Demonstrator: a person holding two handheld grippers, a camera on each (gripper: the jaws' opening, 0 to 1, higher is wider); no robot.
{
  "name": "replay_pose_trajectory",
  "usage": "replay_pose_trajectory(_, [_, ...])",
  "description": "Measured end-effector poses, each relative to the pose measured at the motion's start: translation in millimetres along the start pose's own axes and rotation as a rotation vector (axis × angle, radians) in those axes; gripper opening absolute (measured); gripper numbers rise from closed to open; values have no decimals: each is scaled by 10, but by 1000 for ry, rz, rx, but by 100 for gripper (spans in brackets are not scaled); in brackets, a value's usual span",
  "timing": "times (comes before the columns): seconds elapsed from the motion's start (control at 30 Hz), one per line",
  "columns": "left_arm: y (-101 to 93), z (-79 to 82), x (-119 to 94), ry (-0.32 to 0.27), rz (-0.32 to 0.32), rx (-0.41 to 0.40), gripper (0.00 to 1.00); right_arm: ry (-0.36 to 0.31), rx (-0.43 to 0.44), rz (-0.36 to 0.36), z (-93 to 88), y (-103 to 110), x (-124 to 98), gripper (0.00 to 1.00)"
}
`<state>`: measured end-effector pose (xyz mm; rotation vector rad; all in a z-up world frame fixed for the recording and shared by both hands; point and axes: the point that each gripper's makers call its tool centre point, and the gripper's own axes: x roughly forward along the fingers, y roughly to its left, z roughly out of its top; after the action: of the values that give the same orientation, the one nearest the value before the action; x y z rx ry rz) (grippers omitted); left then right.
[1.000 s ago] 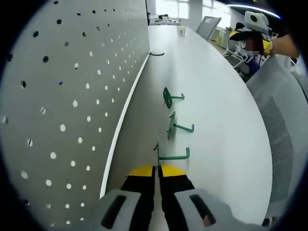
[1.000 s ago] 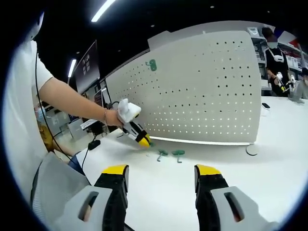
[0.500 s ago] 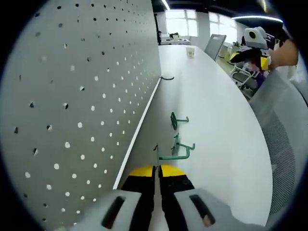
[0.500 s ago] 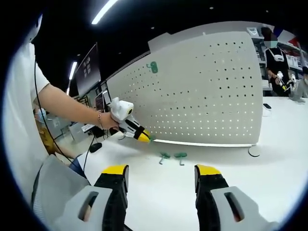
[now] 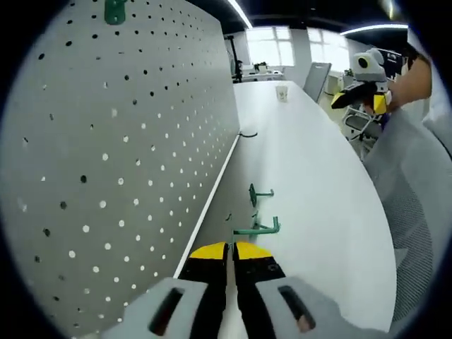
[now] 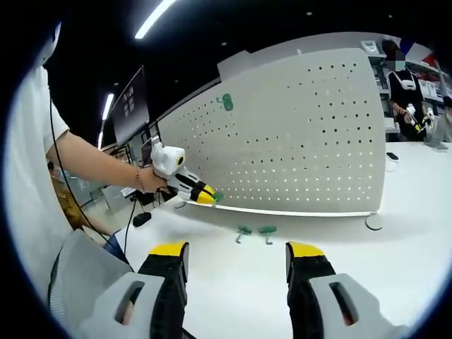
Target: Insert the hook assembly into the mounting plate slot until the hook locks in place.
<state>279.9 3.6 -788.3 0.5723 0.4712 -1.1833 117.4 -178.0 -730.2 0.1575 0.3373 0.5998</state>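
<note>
white counter [image 5: 318,176] runs along the pegboard [image 5: 106,155]. left gripper [image 5: 231,248] is clenched on a green hook [image 5: 251,229], lifted near the board (two more hooks [image 6: 256,231] lie below). keep it level while aiming at a slot; right gripper [image 6: 236,254] waits released.

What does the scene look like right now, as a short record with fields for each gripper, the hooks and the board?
left gripper: shut on a green metal hook, lifted off the table beside the board
right gripper: open, holding nothing
loose hooks: two green hooks lying on the white table
mounted hook: one green hook high on the board
board: white perforated pegboard, standing upright
</note>
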Motion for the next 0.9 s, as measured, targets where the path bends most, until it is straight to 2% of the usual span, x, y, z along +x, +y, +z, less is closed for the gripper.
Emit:
replay_pose_trajectory(0.37, [-85,265,-137,-108,42,-18,3,-2,-13,3,27,8,0,54])
replay_pose_trajectory(0.9, [-259,439,-365,-225,114,-84,3,-10,-17,19,63,31,38,54])
